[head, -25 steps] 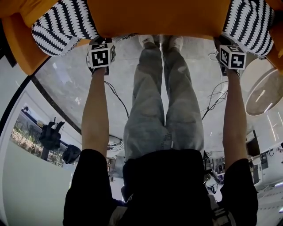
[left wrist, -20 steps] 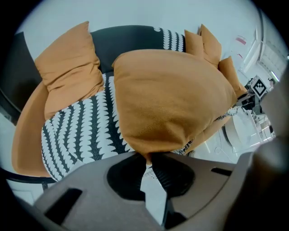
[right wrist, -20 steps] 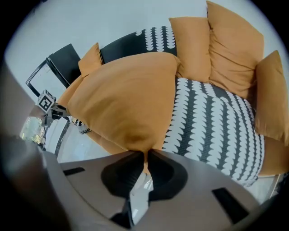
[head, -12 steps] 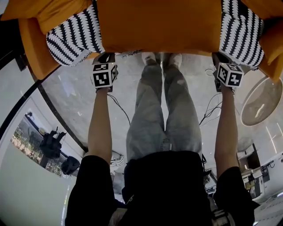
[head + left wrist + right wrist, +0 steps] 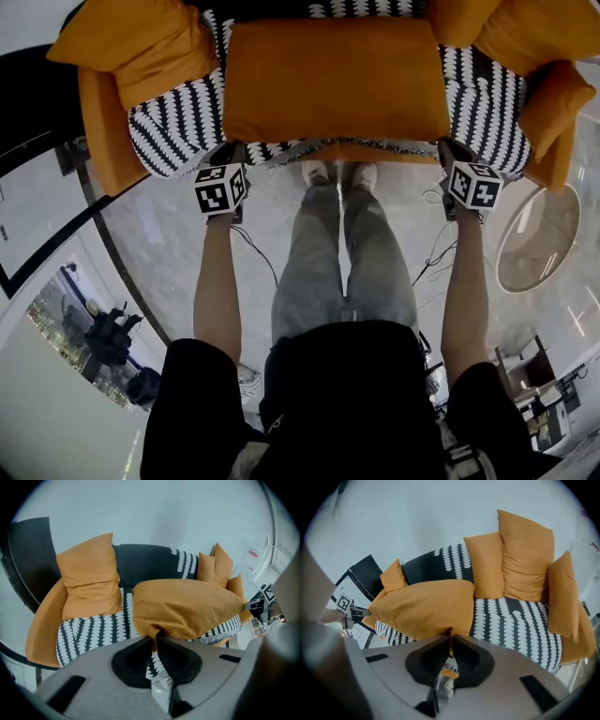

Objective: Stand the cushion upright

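Observation:
A large orange cushion (image 5: 336, 80) hangs over the black-and-white patterned sofa seat (image 5: 178, 122). Its near edge is lifted by both lower corners. My left gripper (image 5: 230, 152) is shut on the left corner. In the left gripper view the fabric of the cushion (image 5: 187, 606) is pinched between the left gripper's (image 5: 155, 639) jaws. My right gripper (image 5: 443, 147) is shut on the right corner. The right gripper view shows the cushion (image 5: 424, 606) clamped in the right gripper's (image 5: 450, 637) jaws, with the cushion sagging away to the left.
More orange cushions lean at the sofa's left (image 5: 141, 47) and right (image 5: 525, 37), and against the back (image 5: 525, 559). The orange armrest (image 5: 98, 131) curves round on the left. A round table (image 5: 539, 239) stands on the floor at right. The person's shoes (image 5: 337, 173) are near the sofa front, cables (image 5: 253, 234) beside them.
Both grippers have risen together with the cushion's corners in them, lifting it off the seat. More of the sofa and its side cushions now shows in the head view.

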The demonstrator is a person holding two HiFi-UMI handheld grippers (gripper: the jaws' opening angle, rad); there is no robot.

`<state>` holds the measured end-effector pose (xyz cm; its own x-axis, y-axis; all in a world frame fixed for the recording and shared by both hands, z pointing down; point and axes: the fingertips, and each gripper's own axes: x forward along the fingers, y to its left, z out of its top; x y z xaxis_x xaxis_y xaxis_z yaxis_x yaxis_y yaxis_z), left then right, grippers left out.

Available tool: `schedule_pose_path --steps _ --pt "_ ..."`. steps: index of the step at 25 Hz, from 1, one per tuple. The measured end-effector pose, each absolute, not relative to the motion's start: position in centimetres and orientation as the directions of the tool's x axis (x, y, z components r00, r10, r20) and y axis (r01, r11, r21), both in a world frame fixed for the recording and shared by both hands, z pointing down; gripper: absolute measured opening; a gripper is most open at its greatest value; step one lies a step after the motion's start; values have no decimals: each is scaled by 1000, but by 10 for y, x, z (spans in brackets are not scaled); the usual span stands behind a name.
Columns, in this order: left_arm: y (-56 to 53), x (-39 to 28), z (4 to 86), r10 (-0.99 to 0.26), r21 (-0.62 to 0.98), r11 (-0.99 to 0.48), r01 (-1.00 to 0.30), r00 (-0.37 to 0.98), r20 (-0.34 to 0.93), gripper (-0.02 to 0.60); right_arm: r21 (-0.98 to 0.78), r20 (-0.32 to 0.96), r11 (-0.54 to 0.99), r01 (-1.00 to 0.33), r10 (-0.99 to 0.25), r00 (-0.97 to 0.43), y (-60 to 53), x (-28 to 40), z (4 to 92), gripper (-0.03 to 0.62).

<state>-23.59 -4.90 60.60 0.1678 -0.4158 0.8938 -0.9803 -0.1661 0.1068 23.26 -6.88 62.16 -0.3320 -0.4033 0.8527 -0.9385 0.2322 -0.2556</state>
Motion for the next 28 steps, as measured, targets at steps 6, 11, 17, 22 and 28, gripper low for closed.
schedule_pose_path --steps 6,11,17,22,28 --pt "-99 -246 561 -485 150 -148 -978 204 850 38 -236 813 241 -941 -482 -327 -117 225 568 25" --pt "-145 -256 530 -521 149 -204 -968 236 820 38 -212 782 258 -943 -534 -322 -166 223 531 25" --pt "-211 -261 504 -573 164 -210 -964 257 778 38 -175 745 284 -943 -588 -316 -235 217 505 25" --pt "-267 -260 492 -608 147 -224 -963 256 751 38 -148 706 250 -957 -651 -279 -294 219 492 25" --pt "-329 -260 480 -635 153 -214 -965 257 728 38 -118 675 172 -978 -708 -206 -359 222 480 26"
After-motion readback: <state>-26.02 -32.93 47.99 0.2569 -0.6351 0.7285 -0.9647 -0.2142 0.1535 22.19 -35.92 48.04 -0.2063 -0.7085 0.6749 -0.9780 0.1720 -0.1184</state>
